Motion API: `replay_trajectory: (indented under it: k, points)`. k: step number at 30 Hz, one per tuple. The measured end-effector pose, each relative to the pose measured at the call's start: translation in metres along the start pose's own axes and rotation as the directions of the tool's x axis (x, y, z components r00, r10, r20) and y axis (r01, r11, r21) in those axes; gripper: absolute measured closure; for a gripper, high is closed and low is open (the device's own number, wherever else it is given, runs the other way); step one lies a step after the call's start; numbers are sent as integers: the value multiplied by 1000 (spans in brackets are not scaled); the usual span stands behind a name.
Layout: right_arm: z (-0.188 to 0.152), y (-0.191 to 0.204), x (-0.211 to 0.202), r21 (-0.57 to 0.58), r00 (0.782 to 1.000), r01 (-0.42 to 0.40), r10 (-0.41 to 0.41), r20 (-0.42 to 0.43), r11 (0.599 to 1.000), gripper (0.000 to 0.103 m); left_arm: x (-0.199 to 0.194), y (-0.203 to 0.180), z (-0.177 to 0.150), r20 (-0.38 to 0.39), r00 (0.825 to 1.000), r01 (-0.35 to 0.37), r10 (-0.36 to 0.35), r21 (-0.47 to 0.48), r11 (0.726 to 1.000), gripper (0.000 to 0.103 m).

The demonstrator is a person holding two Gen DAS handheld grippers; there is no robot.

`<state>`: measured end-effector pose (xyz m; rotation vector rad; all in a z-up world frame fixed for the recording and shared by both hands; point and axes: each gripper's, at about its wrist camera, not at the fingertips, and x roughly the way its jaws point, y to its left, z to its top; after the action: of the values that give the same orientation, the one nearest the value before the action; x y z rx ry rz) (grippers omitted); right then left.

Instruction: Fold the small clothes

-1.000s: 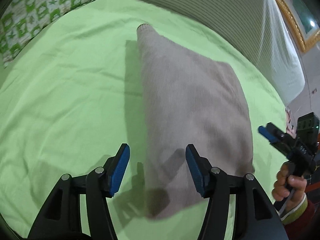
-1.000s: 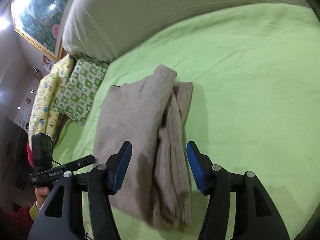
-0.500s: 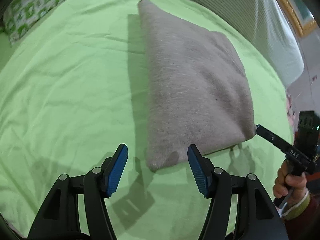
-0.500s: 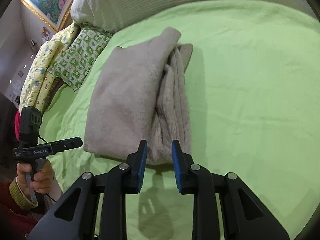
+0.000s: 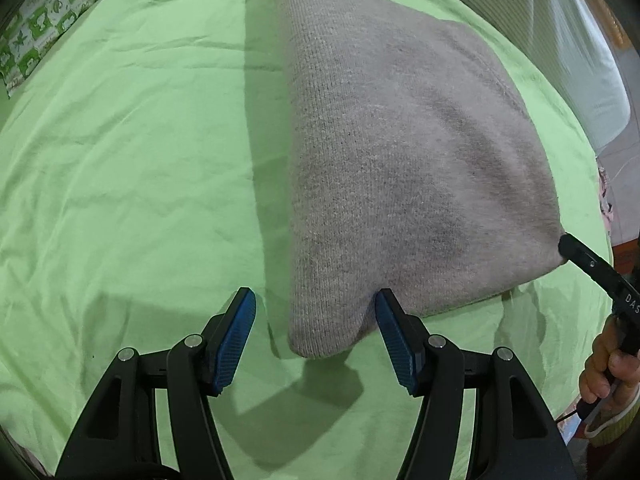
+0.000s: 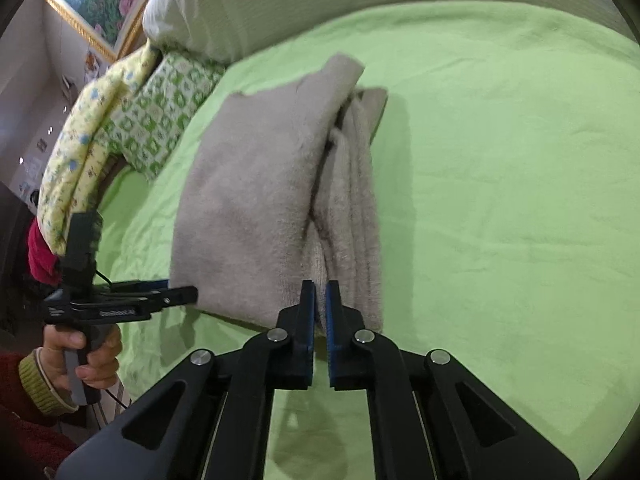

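Green bedsheet (image 5: 120, 168) fills both views, wrinkled. Right wrist view alone shows the room side: striped white bolster (image 6: 320, 4) at the bed's far end, green-patterned quilt (image 6: 160, 116) and yellow floral quilt (image 6: 80, 148) bunched at the left edge, gold-framed flower painting (image 6: 100, 4) on the wall. Left wrist view shows only a corner of the green quilt, top left, and the bolster top right. Folded beige knit sweater (image 5: 400, 152) lies flat on the sheet, roughly mid-bed; left view shows a smooth top face and one rounded folded edge, right view exposes the stacked inner layers and a tucked sleeve along its right side. Left gripper (image 5: 312, 320) stands wide, near corner of the sweater between its blue pads, pads not touching the cloth; right view shows it side-on, held by a hand (image 6: 84, 356) with a red sleeve. Right gripper (image 6: 320, 300) has just been closing, pads now pinched nearly together on the near edge of the sweater's layers; in the left view only its black tip meets the sweater's right corner.
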<state>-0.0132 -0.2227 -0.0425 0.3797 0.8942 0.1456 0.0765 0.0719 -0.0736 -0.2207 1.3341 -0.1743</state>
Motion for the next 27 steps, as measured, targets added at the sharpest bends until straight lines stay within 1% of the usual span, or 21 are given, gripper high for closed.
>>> replay_trajectory:
  k: [2,4,7,10,13,15,16,17,18,19,21,24,26,27]
  points:
    - [-6,-12,4,42,1000,5,-4,-8,999,98,2,-1,2,-3,1000,3,-3,-1,1000,39]
    - [-14,-20,18,68,999,23,-20,-37,997,98,6,-2,4,-3,1000,1,-1,0,1000,39]
    - [-18,-21,29,82,998,40,-36,-50,996,98,10,-1,5,0,1000,-1,1,3,1000,39]
    - [-15,-21,31,98,997,48,-42,-62,994,98,10,-1,7,1,1000,8,-8,-7,1000,39]
    - [-6,-11,19,75,995,92,-89,-35,993,91,9,2,3,2,1000,9,-9,-8,1000,39]
    - [5,-2,3,71,995,93,-95,32,993,91,9,2,2,0,1000,11,-11,-13,1000,39]
    - [10,2,-2,66,994,84,-88,59,994,91,9,3,2,0,1000,12,-12,-13,1000,39]
    - [17,9,-6,56,995,44,-49,88,997,91,9,4,2,1,1000,13,-13,-15,1000,39]
    - [23,16,-6,43,995,-3,-2,96,999,91,9,4,1,1,1000,13,-13,-16,1000,39]
    - [30,23,-2,25,996,-37,34,86,999,91,7,4,0,0,1000,14,-14,-14,1000,39]
    - [42,35,14,-12,997,-60,60,55,998,91,7,4,-1,-1,1000,10,-10,-11,1000,39]
    - [53,41,36,-33,998,-55,56,24,998,91,7,5,-1,-4,1000,6,-6,-11,1000,39]
    - [55,39,50,-24,1000,-24,24,-12,999,91,7,6,-1,-5,1000,5,-5,-13,1000,39]
    - [54,31,63,-27,998,44,-46,-51,999,91,8,6,-1,-6,1000,5,-5,-13,1000,39]
